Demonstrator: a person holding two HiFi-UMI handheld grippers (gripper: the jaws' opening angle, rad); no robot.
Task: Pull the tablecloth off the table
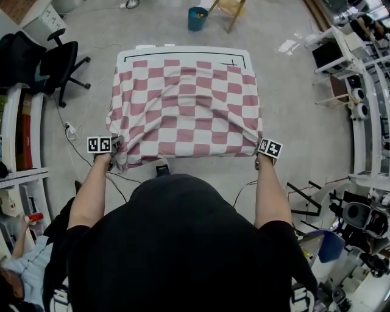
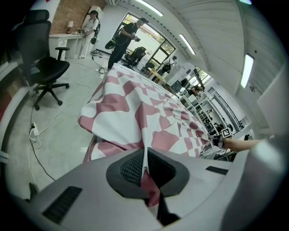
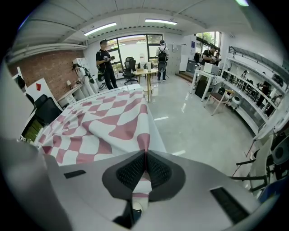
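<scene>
A pink-and-white checked tablecloth (image 1: 186, 109) lies over the white table (image 1: 183, 53), whose far strip is bare. The cloth's near edge hangs off the table toward me and is stretched between my two grippers. My left gripper (image 1: 113, 148) is shut on the cloth's near left corner; in the left gripper view the tablecloth (image 2: 135, 113) runs in between the dark pads (image 2: 131, 168). My right gripper (image 1: 259, 149) is shut on the near right corner, where the tablecloth (image 3: 113, 124) is pinched in my right gripper (image 3: 144, 167).
A black office chair (image 1: 58, 61) stands left of the table, with cables on the floor (image 1: 79, 131). A blue bin (image 1: 196, 18) and a wooden stool (image 1: 231, 9) stand beyond it. Benches with equipment (image 1: 359, 103) line the right side. People stand far off (image 3: 104, 61).
</scene>
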